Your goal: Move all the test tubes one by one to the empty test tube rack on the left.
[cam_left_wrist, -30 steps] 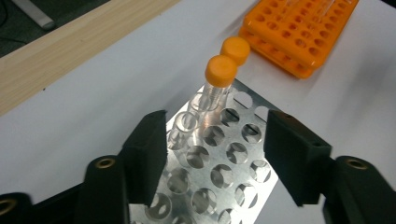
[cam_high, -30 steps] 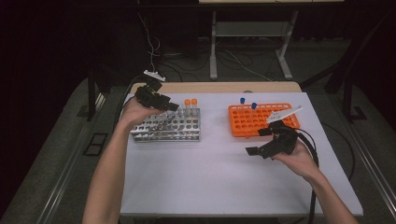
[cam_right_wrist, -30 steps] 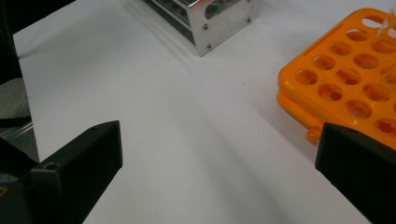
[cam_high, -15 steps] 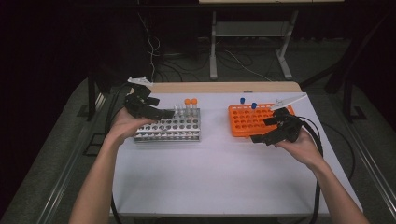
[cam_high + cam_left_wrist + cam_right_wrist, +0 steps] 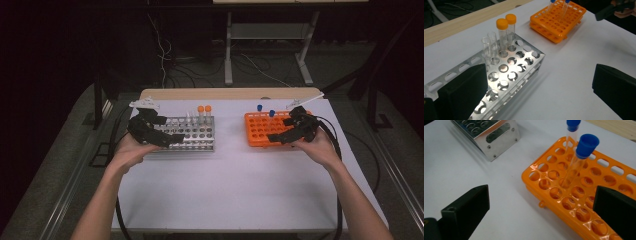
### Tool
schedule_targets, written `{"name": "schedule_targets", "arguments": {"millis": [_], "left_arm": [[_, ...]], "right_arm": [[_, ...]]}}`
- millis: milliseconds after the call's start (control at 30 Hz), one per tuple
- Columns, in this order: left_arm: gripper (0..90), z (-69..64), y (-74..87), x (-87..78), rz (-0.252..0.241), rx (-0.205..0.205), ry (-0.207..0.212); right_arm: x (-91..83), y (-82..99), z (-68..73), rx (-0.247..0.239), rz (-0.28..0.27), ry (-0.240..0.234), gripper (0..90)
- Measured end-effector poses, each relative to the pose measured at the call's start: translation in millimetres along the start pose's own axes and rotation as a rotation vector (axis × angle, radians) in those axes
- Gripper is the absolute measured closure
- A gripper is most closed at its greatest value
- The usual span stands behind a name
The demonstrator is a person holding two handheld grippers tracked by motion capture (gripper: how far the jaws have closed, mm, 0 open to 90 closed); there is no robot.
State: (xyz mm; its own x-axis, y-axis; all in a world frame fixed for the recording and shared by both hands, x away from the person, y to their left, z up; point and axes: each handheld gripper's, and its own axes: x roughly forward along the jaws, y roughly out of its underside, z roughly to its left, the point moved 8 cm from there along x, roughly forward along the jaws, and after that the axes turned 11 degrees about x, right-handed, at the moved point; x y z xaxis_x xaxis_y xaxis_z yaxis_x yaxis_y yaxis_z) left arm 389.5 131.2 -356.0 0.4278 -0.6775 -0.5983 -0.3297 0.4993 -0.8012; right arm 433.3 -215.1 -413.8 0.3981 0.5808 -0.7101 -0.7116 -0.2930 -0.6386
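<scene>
The left gripper (image 5: 167,140) hangs over the near left end of the steel rack (image 5: 207,145), its jaws having just swung open to their widest, and nothing sits between them. From the left gripper view one jaw overlaps the rack's near edge while the other stands out over bare table (image 5: 574,62). In that rack stand two orange-capped tubes (image 5: 504,33), side by side at the far side, with two uncapped clear tubes (image 5: 488,47) just beside them.

The right gripper (image 5: 281,137) sits over the near right part of the orange rack (image 5: 255,137), jaws spread wide and empty too. Two blue-capped tubes (image 5: 580,155) stand in the far rows; the nearer one leans a little in its hole, and it sits between the jaws in the right gripper view but well ahead of them.

Where this could slip, as I see it: the leaning blue tube is loose in a wide hole, so a jaw coming in off-centre could knock it over or push the light orange rack across the table. On the left, the clear tubes stand close against the orange-capped ones, so a wide approach to one may catch its neighbour and tip it. The left jaw low by the steel rack's edge could also snag it and drag the whole rack.
</scene>
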Motion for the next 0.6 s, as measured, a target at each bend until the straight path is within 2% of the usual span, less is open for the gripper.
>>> {"name": "schedule_targets", "arguments": {"millis": [267, 300, 400, 467, 533, 600], "left_arm": [[0.0, -17.2, 9.8, -0.7, -0.014, 0.009, 0.018], [0.0, -18.5, 11.0, -0.7, -0.012, 0.009, 0.019], [0.0, -22.0, 13.8, -0.6, -0.014, 0.011, 0.025], [0.0, -23.8, 15.7, -0.5, -0.010, 0.013, 0.028], [0.0, -25.2, 17.0, -0.1, -0.012, 0.011, 0.032], [0.0, -26.9, 18.8, 1.2, -0.011, 0.013, 0.036]], "right_arm": [[18.1, -2.9, -19.0, 0.021, -0.005, 0.026, 0.8], [19.9, -2.9, -20.9, 0.025, -0.005, 0.027, 5.0], [24.8, -3.9, -27.1, 0.029, -0.014, 0.030, 6.1], [27.1, -4.1, -30.9, 0.025, -0.019, 0.029, 15.3], [29.4, -4.8, -34.5, 0.030, -0.024, 0.034, 15.7], [31.5, -5.1, -37.8, 0.030, -0.029, 0.036, 22.5]]}}
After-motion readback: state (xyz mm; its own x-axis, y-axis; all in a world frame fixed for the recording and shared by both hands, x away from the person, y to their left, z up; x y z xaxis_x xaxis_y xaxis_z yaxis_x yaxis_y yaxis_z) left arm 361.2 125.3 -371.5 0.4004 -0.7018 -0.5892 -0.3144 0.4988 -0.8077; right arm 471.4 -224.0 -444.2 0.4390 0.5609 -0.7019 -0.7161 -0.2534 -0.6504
